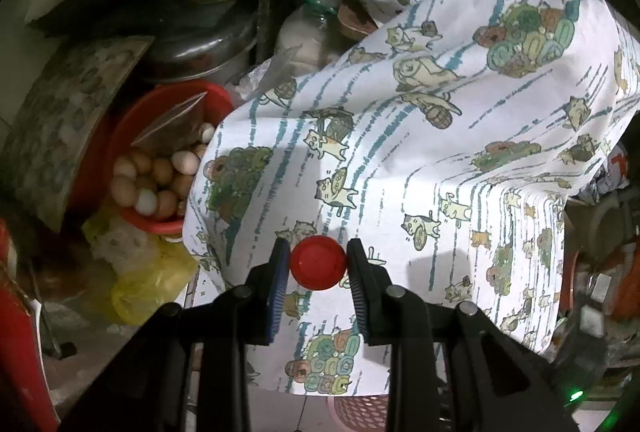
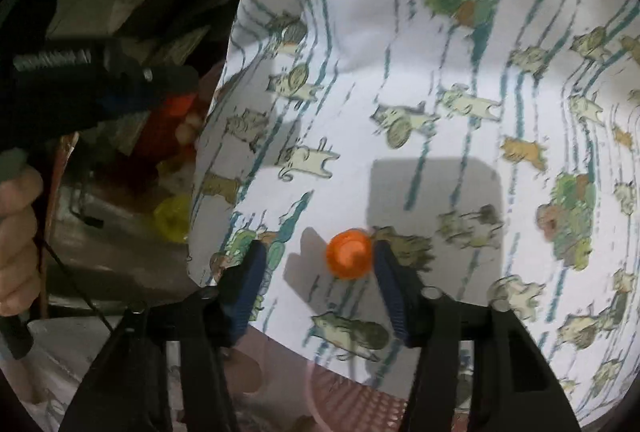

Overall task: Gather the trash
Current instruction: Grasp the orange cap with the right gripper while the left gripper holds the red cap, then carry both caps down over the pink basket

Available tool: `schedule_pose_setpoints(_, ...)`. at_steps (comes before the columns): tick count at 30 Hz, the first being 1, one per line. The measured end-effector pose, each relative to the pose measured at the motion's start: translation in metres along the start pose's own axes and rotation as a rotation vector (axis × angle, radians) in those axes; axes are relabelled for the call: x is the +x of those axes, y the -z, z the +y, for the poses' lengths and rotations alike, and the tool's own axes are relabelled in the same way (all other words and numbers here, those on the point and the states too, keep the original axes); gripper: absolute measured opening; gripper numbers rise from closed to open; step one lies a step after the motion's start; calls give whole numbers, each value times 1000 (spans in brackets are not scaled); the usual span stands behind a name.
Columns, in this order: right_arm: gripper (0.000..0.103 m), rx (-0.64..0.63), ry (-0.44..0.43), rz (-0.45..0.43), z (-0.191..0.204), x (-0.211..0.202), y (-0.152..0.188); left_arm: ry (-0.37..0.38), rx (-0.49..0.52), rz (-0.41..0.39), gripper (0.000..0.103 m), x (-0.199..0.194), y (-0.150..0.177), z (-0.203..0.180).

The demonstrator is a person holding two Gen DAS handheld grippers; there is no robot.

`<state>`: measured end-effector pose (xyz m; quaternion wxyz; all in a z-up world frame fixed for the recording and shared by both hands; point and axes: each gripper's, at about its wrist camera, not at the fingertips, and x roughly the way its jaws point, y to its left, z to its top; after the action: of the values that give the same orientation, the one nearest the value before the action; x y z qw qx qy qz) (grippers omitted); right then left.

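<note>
We see the L gripper (image 1: 318, 264) clenched on a red bottle cap (image 1: 318, 262) over the cat-print cloth (image 1: 440, 160), w/ a red bowl of eggs (image 1: 160, 168) beside it only in the L view, while the R view alone shows the R gripper (image 2: 320, 264) released, an orange cap (image 2: 349, 253) touching just one pad, and a hand (image 2: 18, 240).

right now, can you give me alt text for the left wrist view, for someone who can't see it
A hand-held gripper clamps a red bottle cap between its two fingers, above a white cloth printed with cartoon cats. To the left, a red bowl holds eggs, with yellow plastic bags below it and metal pots behind.
</note>
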<state>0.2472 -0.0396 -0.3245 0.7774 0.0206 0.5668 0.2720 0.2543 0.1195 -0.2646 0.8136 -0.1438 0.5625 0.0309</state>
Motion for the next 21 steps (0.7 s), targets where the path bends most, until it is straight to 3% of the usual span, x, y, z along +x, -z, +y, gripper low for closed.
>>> schedule_pose_setpoints(3, 49, -71, 115, 0, 16, 11, 7, -6, 4, -3, 27, -1, 1, -1)
schedule_pose_setpoints(6, 46, -94, 156, 4, 25, 15, 14, -27, 22, -1, 27, 0, 4, -2)
schedule_pose_setpoints(10, 22, -99, 195, 10, 30, 21, 20, -28, 36, 8, 27, 3, 7, -3)
schedule_pose_setpoints(14, 23, -97, 224, -26, 30, 17, 25, -32, 35, -2, 27, 0, 9, -5)
schedule_pose_setpoints(15, 24, -102, 221, -41, 31, 14, 26, -29, 35, -3, 27, -1, 10, -5)
schedule_pose_setpoints(16, 41, -107, 220, -50, 31, 13, 26, -26, 36, -5, 27, -1, 10, -5)
schedule_pose_setpoints(17, 64, -112, 218, -65, 32, 10, 27, -26, 37, -6, 27, -2, 10, -6)
schedule_pose_setpoints(21, 67, -111, 240, -77, 28, 7, 29, -47, 51, -13, 27, -2, 11, -7)
